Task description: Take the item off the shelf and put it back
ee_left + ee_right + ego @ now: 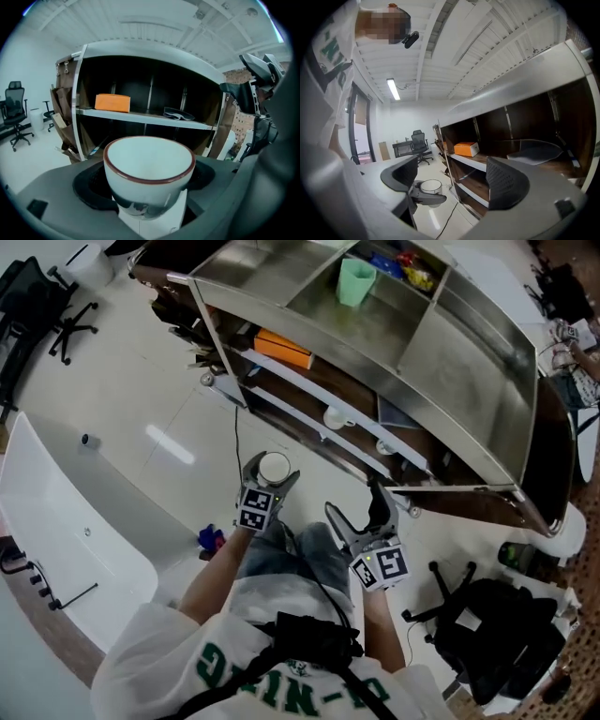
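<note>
Cup [149, 171], white w/ brown rim, sits upright between left gripper [272, 471] fingers, clamped at its sides; shelf [150, 117] ahead of the fingers w/ orange box [112, 102] on it, well apart from cup; right gripper [452, 180] fingers apart, nothing between.

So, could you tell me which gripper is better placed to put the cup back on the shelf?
Left: the left gripper is shut on the cup and faces the shelf; the right gripper is open and empty.
</note>
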A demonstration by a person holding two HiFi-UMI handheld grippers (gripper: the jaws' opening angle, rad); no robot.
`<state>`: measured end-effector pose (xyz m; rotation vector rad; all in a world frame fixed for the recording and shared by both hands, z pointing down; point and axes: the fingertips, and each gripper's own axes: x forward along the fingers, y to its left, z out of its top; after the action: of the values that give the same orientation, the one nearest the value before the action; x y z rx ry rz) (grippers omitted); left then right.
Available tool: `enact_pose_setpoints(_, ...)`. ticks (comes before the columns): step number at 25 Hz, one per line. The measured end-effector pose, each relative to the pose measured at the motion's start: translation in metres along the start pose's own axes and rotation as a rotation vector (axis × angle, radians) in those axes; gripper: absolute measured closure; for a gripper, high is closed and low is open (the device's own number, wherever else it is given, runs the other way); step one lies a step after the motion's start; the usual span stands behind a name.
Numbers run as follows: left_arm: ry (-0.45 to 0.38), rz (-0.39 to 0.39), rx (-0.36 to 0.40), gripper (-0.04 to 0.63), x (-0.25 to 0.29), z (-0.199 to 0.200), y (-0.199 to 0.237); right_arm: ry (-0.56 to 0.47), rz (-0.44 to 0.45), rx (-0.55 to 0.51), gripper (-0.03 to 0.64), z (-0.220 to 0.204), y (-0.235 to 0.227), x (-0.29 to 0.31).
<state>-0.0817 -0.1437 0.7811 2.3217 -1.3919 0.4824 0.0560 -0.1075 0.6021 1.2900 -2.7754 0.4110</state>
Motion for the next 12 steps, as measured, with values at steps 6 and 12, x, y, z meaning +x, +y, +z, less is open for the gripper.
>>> enact_pose_setpoints(6,-0.060,-0.015,0.052,0.204,0.099,-0.034,0.041,0.021,-0.013,0.006,0.152,-0.071,-0.028,0.023)
enact_pose_setpoints(12,-0.104,-0.057,0.140,0.203,0.215,-0.045,0.076,-0.003,-0.016,-0.037,0.152,-0.112,-0.049,0.040)
